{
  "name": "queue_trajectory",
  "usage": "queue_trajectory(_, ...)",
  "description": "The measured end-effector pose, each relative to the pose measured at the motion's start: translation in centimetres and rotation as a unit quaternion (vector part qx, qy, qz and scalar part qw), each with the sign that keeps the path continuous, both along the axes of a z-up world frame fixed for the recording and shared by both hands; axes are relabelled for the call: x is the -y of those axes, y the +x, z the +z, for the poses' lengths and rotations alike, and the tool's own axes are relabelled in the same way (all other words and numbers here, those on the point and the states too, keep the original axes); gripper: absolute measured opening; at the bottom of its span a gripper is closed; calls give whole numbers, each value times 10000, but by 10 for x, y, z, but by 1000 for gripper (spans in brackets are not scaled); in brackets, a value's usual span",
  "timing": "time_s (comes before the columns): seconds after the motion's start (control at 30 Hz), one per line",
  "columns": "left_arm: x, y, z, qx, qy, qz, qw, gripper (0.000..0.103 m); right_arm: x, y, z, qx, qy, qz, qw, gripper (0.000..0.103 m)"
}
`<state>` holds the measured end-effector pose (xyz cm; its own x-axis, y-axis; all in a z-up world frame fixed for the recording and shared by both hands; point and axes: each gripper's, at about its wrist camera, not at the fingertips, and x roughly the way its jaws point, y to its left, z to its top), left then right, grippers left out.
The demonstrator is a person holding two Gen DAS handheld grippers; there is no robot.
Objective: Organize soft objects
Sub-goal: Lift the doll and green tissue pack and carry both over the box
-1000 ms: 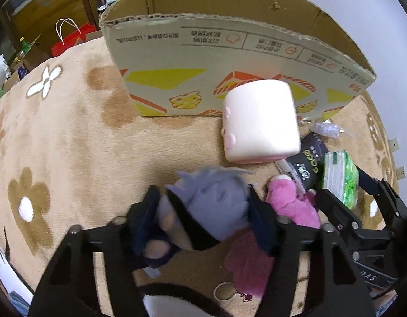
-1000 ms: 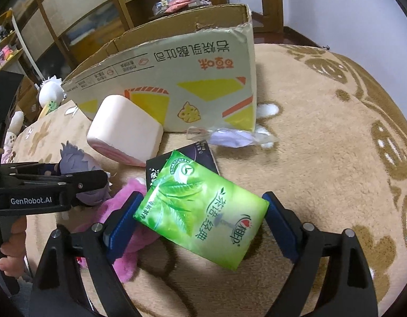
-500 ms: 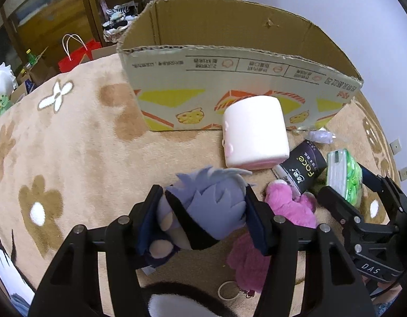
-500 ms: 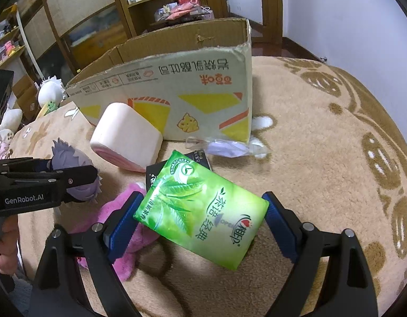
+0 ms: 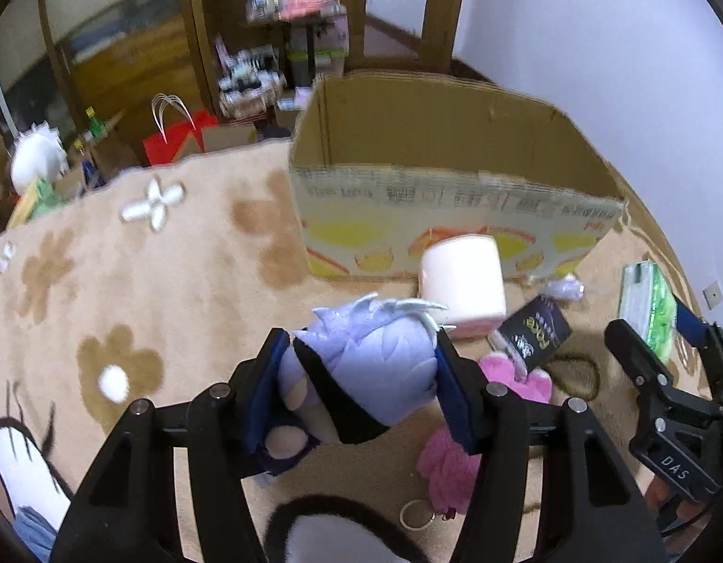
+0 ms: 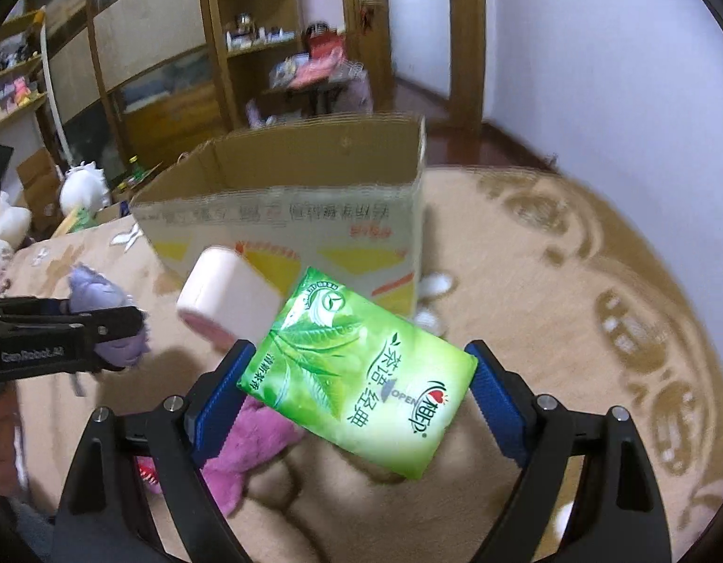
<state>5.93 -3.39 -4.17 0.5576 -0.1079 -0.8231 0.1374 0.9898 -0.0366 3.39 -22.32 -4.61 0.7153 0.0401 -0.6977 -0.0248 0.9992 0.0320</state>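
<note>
My left gripper (image 5: 361, 375) is shut on a purple spiky-haired plush doll (image 5: 375, 366) and holds it above the carpet. It also shows in the right wrist view (image 6: 103, 309). My right gripper (image 6: 357, 375) is shut on a green tissue pack (image 6: 361, 375), held in the air; the pack shows at the right of the left wrist view (image 5: 647, 300). An open cardboard box (image 5: 455, 187) stands ahead, also in the right wrist view (image 6: 305, 225). A pink cushion block (image 5: 462, 281) lies against the box front. A pink plush (image 5: 460, 445) lies on the carpet below the grippers.
A black packet (image 5: 535, 333) and a small clear wrapper (image 5: 563, 288) lie on the beige flowered carpet (image 5: 127, 305) near the box. A red bag (image 5: 178, 140), shelves and white plush toys (image 6: 80, 187) stand beyond the carpet's far edge. A white wall is on the right.
Both grippers have risen with their loads, so the box, cushion and carpet look lower and farther away. The box's open top has come into view.
</note>
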Motion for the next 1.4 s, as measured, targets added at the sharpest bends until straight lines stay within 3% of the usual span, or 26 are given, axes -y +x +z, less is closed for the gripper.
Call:
queue_trajectory(0.2, 1, -8, 29, 668, 11, -12, 9978, 59, -2, -9, 25, 502, -138, -187, 9985, 93)
queue_trajectory(0.4, -4, -15, 57, 1377, -147, 32, 9904, 59, 1, -11, 42, 878, -212, -532, 9945, 93)
queue_trajectory(0.63, -8, -11, 71, 1844, -147, 112, 9827, 59, 5, -3, 52, 1094, -387, -678, 9909, 93)
queue_trajectory(0.97, -3, 14, 84, 2250, -102, -14, 9743, 59, 5, 13, 72, 1408, -511, -602, 9869, 93)
queue_trajectory(1.4, 14, 58, 85, 2272, -52, -194, 9737, 59, -8, 39, 71, 1523, -637, -272, 9859, 93)
